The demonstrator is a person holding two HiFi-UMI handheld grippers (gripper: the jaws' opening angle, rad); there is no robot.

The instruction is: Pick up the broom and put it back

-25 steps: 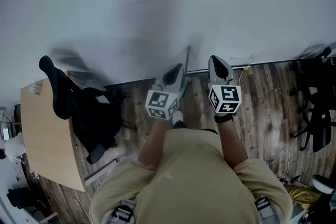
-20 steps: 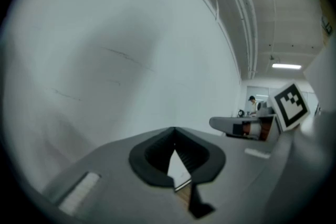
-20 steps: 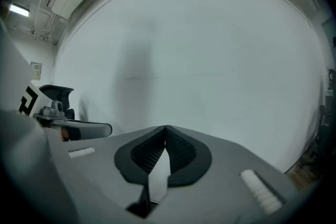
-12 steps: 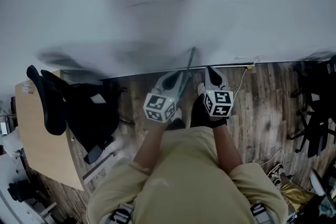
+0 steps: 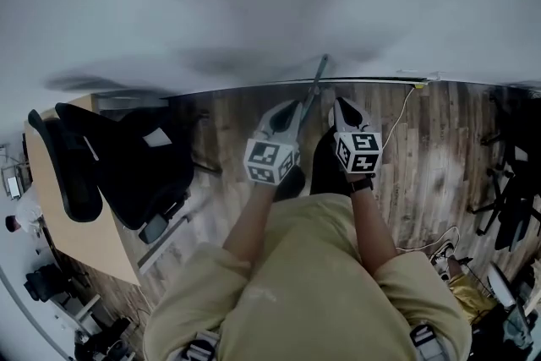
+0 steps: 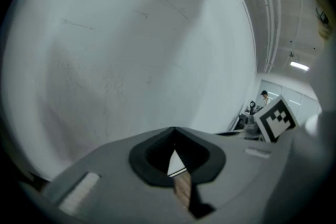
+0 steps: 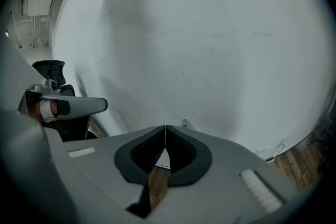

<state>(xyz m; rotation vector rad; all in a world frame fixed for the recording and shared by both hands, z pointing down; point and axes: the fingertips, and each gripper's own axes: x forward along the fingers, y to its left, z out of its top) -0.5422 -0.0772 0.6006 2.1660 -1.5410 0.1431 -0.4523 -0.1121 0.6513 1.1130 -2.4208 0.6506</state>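
Note:
A thin grey broom handle (image 5: 314, 89) leans against the white wall (image 5: 254, 4), running down between my two grippers; a dark shape (image 5: 325, 169) lies under them on the wood floor, and I cannot tell what it is. My left gripper (image 5: 286, 112) sits just left of the handle, its jaws shut and empty. My right gripper (image 5: 343, 107) sits just right of the handle, also shut with nothing in it. In the left gripper view the left gripper (image 6: 173, 129) faces bare wall. In the right gripper view the handle's tip (image 7: 184, 123) peeks over the right gripper (image 7: 166, 127).
A black office chair (image 5: 127, 165) and a wooden desk (image 5: 72, 216) stand to the left. A cable (image 5: 404, 110) trails from the wall's base at the right. More dark chairs (image 5: 516, 199) stand at the far right. A person (image 6: 264, 97) is far off in the left gripper view.
Both grippers have sunk lower toward the floor, staying on either side of the broom handle. The view has tilted down, so the wall's base sits higher in the picture.

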